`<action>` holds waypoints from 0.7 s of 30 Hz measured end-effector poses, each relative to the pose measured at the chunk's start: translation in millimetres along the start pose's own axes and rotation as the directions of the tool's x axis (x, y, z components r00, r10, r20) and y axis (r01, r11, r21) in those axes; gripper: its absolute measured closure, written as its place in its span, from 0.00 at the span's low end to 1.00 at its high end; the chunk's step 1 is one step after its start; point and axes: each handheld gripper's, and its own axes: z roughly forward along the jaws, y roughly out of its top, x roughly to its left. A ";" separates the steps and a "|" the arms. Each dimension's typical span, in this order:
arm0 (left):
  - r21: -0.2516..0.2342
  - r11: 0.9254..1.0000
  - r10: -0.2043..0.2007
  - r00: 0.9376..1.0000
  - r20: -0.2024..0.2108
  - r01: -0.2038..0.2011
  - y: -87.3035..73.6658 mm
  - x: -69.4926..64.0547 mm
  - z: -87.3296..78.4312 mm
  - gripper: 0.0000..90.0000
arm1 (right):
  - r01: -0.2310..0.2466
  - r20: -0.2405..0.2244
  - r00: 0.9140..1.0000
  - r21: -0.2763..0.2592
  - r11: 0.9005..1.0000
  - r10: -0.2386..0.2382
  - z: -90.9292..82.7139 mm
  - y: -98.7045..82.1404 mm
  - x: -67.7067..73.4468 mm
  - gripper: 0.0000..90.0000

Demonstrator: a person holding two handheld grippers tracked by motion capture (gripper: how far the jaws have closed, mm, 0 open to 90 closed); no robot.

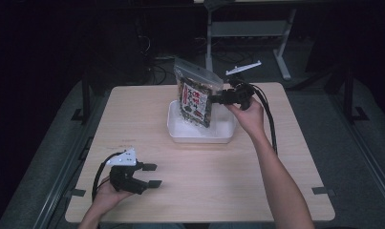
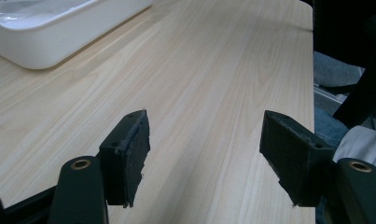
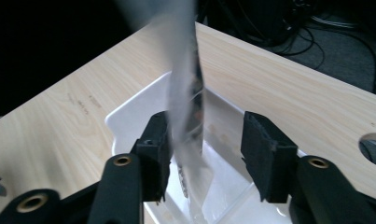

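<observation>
clear snack bag (image 1: 197,93) upright in white tray (image 1: 180,136), between right tool's (image 3: 205,150) parted jaws, left tool (image 1: 152,175) apart

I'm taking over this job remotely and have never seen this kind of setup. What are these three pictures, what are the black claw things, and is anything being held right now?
There is no robot here: a person holds a two-jaw tool in each hand. The high view looks down on a wooden table from the person's side. The other two views come from cameras riding on the tools, looking along their black jaws.

The left hand-held gripper rests low near the table's front edge, jaws open, with nothing between them.

The right hand-held gripper is over a white tray in the middle of the table. A clear zip-top snack bag stands upright in the tray. In the right gripper view the bag lies against one jaw with a gap to the other, so it is not clamped.
</observation>
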 end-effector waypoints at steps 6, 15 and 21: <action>0.001 1.000 -0.002 1.000 0.000 0.002 -0.2 0.5 -0.6 0.36 | -0.036 0.010 0.999 0.011 0.999 0.036 5.3 -6.7 -6.9 0.66; 0.000 1.000 -0.001 1.000 0.001 0.001 -0.3 0.2 -0.3 0.36 | -0.036 0.015 0.999 0.011 0.999 0.036 2.6 -8.9 -6.0 0.54; 0.001 1.000 -0.001 1.000 0.002 0.001 0.2 -0.3 0.4 0.36 | -0.030 0.006 1.000 0.013 0.999 0.030 -1.8 -12.1 -3.3 0.49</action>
